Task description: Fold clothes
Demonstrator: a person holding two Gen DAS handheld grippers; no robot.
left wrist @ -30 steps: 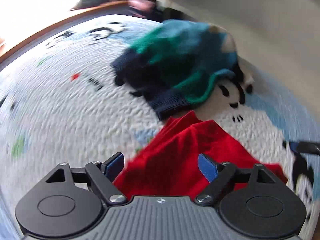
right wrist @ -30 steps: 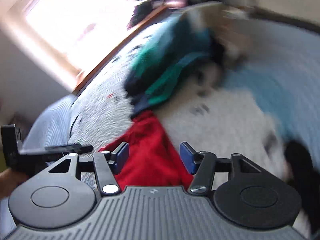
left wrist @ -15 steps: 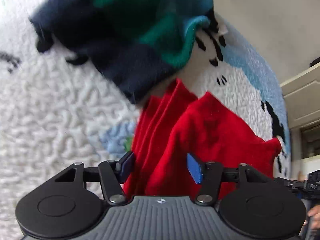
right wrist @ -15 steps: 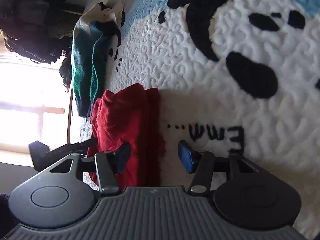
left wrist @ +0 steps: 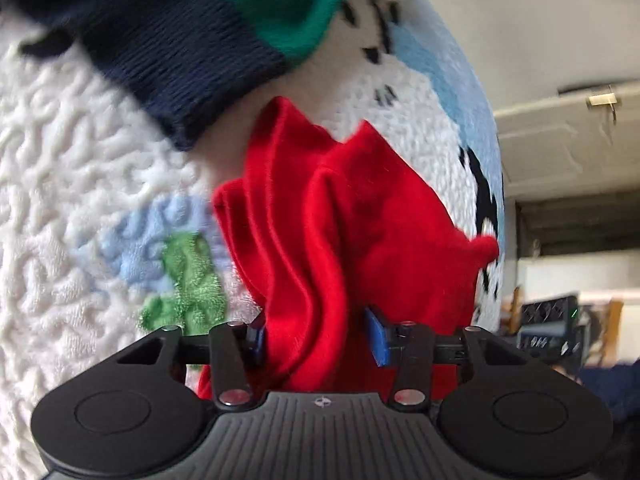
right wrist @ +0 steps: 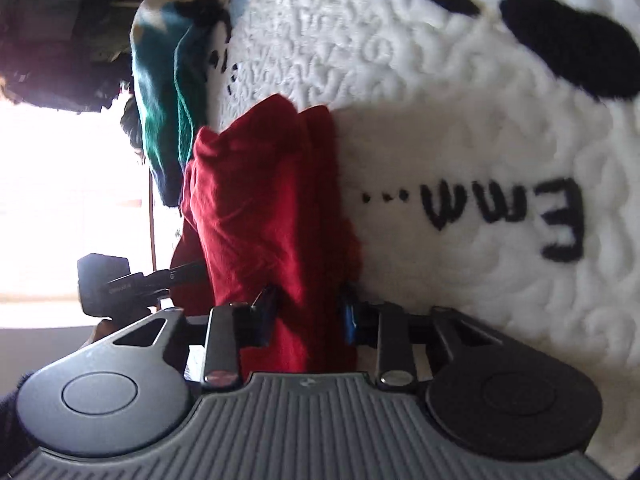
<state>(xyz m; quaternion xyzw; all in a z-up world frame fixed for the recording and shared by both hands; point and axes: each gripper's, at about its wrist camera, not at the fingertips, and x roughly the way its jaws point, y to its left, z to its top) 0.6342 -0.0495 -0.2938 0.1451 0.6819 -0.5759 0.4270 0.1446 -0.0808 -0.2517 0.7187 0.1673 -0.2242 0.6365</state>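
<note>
Red soft cloth (left wrist: 360, 232), bunched beside the striped blue-green knit sweater (left wrist: 200, 40), sits inside both closing claws, left claw (left wrist: 318, 340) and right claw (right wrist: 308, 312), so next comes lifting and spreading it flat.

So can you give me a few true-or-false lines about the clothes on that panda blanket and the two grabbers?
1. The red garment lies between the left gripper's fingers. True; the jaws are closing on it.
2. The right gripper is at the striped sweater. False; red cloth is between its closing jaws.
3. The sweater lies beyond the red garment. True.
4. The red garment is neatly folded flat. False; it is bunched in ridges.
5. The blanket is plain white. False; it has black patches and letters.
</note>
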